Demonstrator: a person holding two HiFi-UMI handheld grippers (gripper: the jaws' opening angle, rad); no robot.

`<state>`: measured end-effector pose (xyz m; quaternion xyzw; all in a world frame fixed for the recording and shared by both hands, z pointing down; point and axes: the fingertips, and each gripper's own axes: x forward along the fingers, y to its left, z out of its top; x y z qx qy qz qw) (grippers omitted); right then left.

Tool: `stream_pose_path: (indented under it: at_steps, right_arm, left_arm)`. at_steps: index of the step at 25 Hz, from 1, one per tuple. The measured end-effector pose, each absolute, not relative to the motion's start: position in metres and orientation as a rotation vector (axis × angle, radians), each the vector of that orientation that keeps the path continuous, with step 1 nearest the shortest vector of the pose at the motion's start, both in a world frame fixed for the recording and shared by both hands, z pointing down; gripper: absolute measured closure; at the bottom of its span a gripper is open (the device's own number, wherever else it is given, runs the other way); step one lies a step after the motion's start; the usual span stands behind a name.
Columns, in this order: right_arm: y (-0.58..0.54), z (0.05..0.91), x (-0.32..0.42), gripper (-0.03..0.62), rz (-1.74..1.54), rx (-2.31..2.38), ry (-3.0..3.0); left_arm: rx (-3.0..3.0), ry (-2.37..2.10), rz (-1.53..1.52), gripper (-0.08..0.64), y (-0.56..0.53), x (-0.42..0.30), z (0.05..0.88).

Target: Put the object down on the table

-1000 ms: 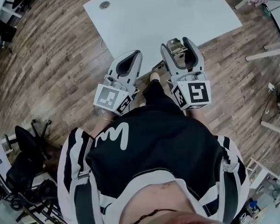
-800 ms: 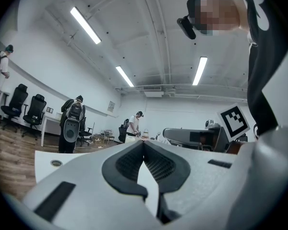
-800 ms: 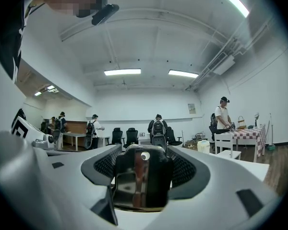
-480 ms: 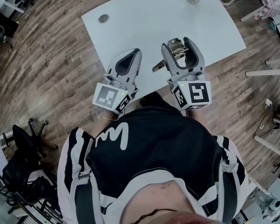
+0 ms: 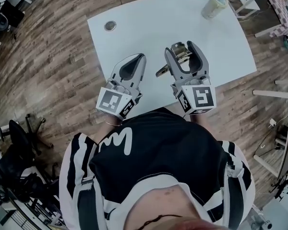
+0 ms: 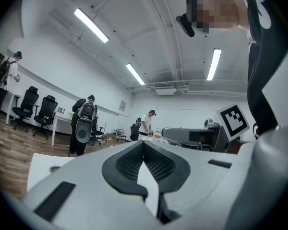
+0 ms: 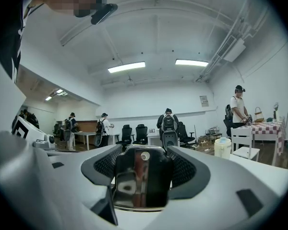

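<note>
My right gripper [image 5: 183,47] is shut on a shiny metal tool [image 5: 177,50], whose thin handle sticks out to the left below the jaws, above the white table [image 5: 149,28]. In the right gripper view the tool [image 7: 142,181] fills the gap between the jaws as a dark, mirror-like plate with a round rivet. My left gripper [image 5: 136,59] hovers beside it, over the table's near part, shut with nothing in it; its fingertips [image 6: 143,150] meet at the front.
A pale roll or cup [image 5: 215,5] stands at the table's far right, and also shows as a white container [image 7: 222,147]. A round cable grommet [image 5: 110,26] sits at the far left. Office chairs [image 5: 19,143] and wood floor surround the table. People stand far off.
Both grippers have come forward from the table's near edge to over its top. More of the table shows, and the roll at the far right has come into view. The tool stays held.
</note>
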<state>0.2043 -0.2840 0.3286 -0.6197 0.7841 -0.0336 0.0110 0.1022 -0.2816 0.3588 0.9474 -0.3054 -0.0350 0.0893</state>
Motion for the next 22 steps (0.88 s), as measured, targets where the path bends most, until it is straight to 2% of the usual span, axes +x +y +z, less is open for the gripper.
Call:
stream_pose_path:
  at_steps: [22]
  right_arm:
    - [-0.323,0.338,0.199,0.298,-0.130,-2.035,2.430]
  left_arm:
    - [2.776,-0.979,-0.057,0.556,-0.308,0.042,0.365]
